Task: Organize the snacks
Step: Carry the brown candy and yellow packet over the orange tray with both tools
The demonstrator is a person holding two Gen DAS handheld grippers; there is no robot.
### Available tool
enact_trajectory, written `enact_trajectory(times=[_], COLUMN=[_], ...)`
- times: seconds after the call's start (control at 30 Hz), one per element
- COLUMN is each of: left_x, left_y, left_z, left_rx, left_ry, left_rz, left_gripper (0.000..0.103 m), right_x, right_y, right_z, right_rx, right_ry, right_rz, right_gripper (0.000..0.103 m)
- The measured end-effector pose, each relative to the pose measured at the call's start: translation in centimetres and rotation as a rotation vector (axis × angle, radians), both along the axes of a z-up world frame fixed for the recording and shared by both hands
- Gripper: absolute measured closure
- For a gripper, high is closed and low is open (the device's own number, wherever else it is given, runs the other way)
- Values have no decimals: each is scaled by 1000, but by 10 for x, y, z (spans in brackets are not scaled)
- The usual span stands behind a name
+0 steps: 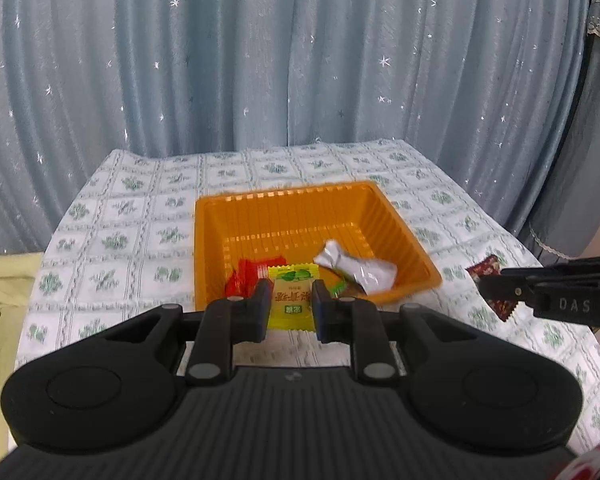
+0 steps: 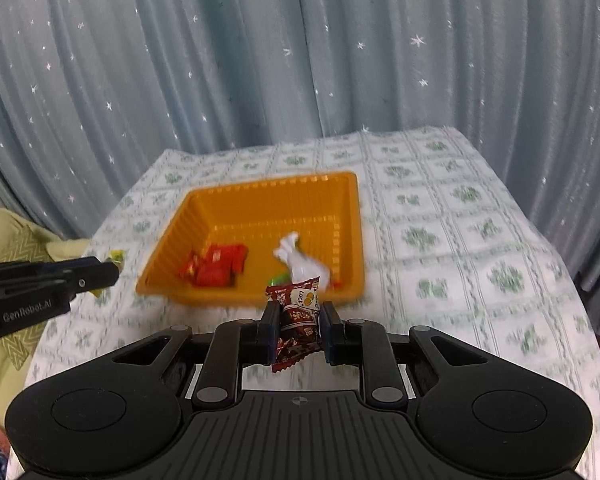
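Note:
An orange basket [image 1: 300,200] [image 2: 260,188] stands on the table. In it lie red packets [image 1: 246,270] [image 2: 218,266], a white twisted wrapper [image 1: 356,266] [image 2: 300,262] and a small green piece [image 2: 279,279]. My left gripper [image 1: 291,298] is shut on a yellow-green snack packet [image 1: 292,300], held above the table just before the basket's near rim. My right gripper [image 2: 299,322] is shut on a dark red snack packet [image 2: 298,320], also near the basket's front edge. Each gripper shows in the other's view, the right [image 1: 496,284] and the left [image 2: 104,274].
The table carries a white cloth with a green flower pattern [image 1: 140,216] [image 2: 440,216]. A blue-grey star-dotted curtain [image 1: 260,60] [image 2: 300,60] hangs behind it. A yellow-green cushion [image 2: 16,236] lies off the table's left side.

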State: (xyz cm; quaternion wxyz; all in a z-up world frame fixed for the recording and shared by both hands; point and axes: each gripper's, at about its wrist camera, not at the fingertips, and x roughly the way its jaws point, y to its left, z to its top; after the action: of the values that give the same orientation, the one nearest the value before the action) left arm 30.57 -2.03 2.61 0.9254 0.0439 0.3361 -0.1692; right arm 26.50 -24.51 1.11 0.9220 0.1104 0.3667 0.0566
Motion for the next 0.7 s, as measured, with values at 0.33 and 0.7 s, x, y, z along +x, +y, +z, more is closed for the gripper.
enact_trajectory(times=[0.33, 0.7], left_x=[69, 99], left_y=[-10, -16], left_z=[1, -32], left_rx=[-22, -38], left_ry=[17, 81], left_rz=[0, -2], left_gripper=[84, 83], right_x=[83, 118], right_y=[6, 6], right_z=[10, -17], right_rx=[29, 60], right_ry=[-11, 45], right_rz=[53, 36], right_gripper=[81, 81])
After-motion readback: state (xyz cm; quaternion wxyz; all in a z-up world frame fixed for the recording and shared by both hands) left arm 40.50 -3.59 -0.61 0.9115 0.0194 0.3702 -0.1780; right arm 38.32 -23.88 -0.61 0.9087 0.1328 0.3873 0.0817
